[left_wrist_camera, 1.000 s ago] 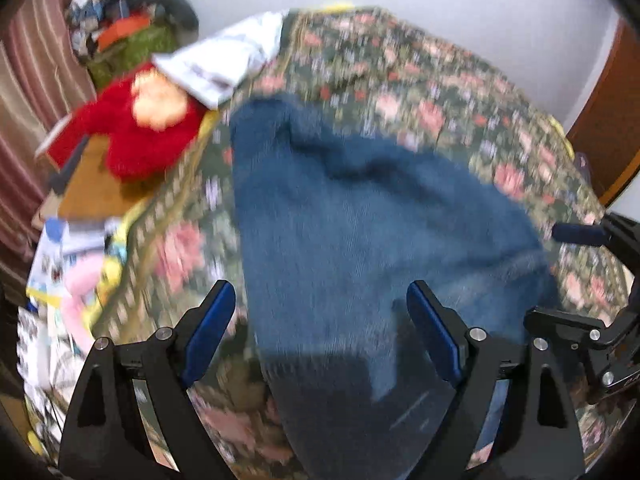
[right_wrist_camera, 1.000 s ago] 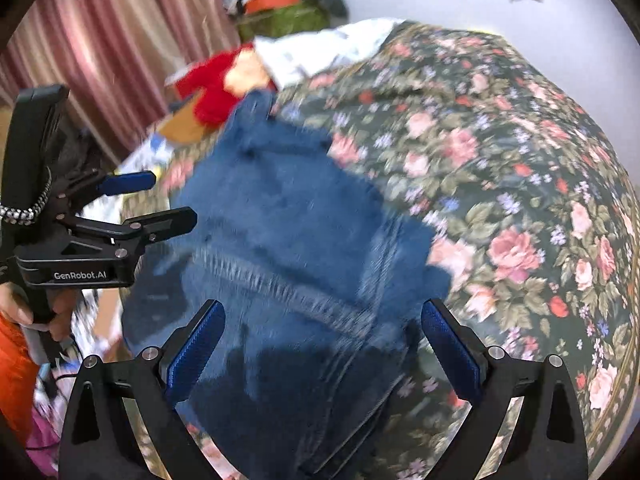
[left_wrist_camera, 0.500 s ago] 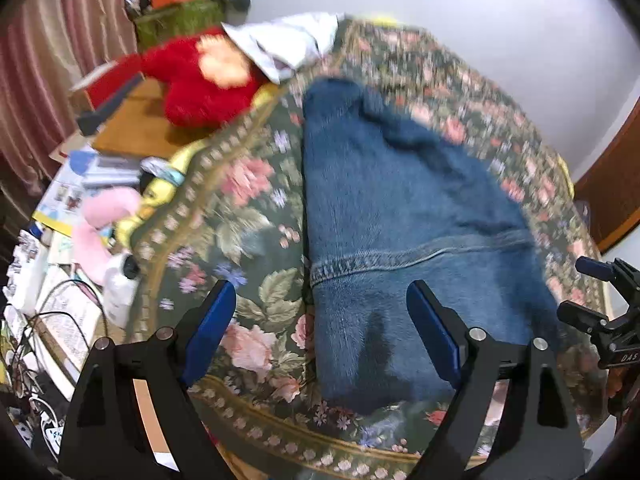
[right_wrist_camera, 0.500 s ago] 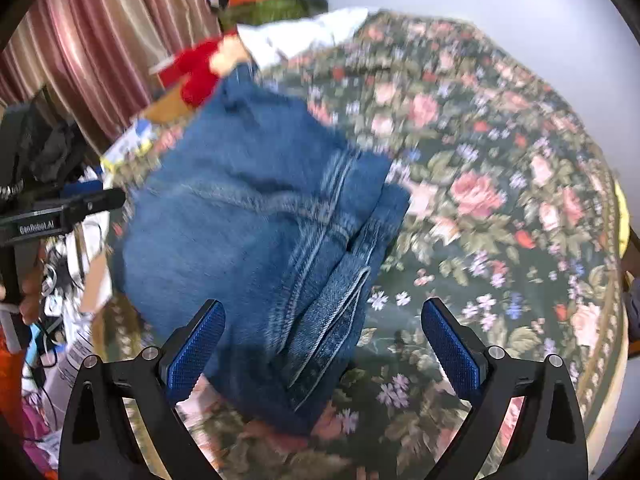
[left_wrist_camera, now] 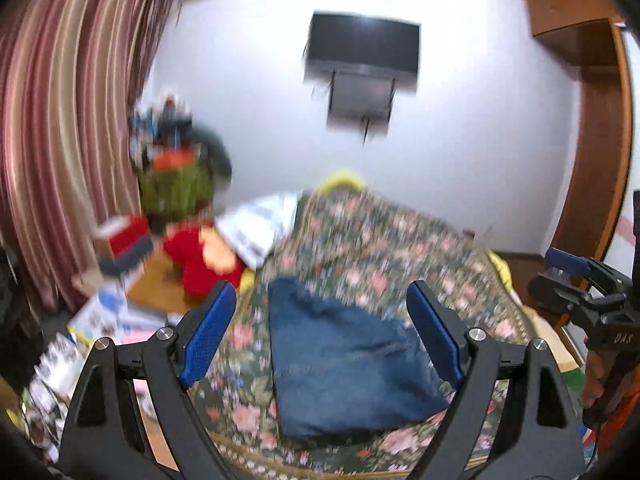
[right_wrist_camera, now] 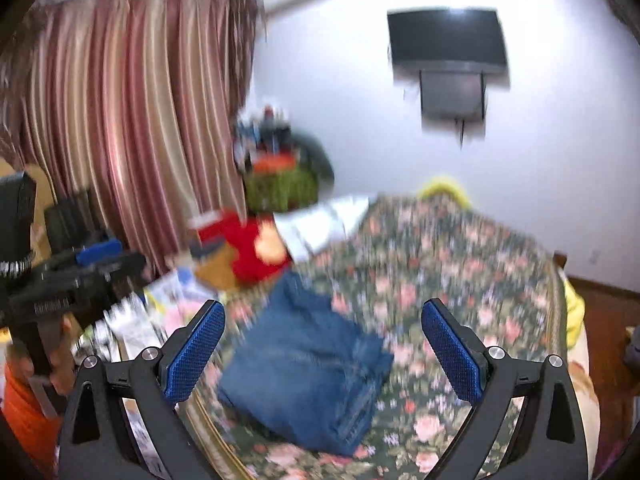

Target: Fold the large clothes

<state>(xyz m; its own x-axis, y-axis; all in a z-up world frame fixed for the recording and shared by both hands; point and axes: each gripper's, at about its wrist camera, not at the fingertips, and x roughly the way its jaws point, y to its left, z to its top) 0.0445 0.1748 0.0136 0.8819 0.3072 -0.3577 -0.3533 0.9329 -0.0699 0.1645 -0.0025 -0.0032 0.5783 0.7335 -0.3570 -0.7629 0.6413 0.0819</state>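
Folded blue jeans (left_wrist_camera: 344,364) lie flat near the front edge of the floral bedspread (left_wrist_camera: 384,236); they also show in the right wrist view (right_wrist_camera: 308,372). My left gripper (left_wrist_camera: 320,336) is open and empty, raised well back from the jeans. My right gripper (right_wrist_camera: 324,354) is open and empty, also raised and back from them. The right gripper shows at the right edge of the left wrist view (left_wrist_camera: 580,284), and the left gripper at the left of the right wrist view (right_wrist_camera: 76,272). Both views are motion-blurred.
A red plush toy (left_wrist_camera: 200,260) and a white cloth (left_wrist_camera: 256,224) lie by the bed's left side, with boxes and papers (left_wrist_camera: 100,316) on the floor. Striped curtains (right_wrist_camera: 120,120) hang left. A wall TV (left_wrist_camera: 362,46) is ahead, a wooden door frame (left_wrist_camera: 600,140) right.
Both grippers have pulled up and back from the jeans and tilted up toward the wall. The jeans stay folded on the bed and look smaller and lower in both views.
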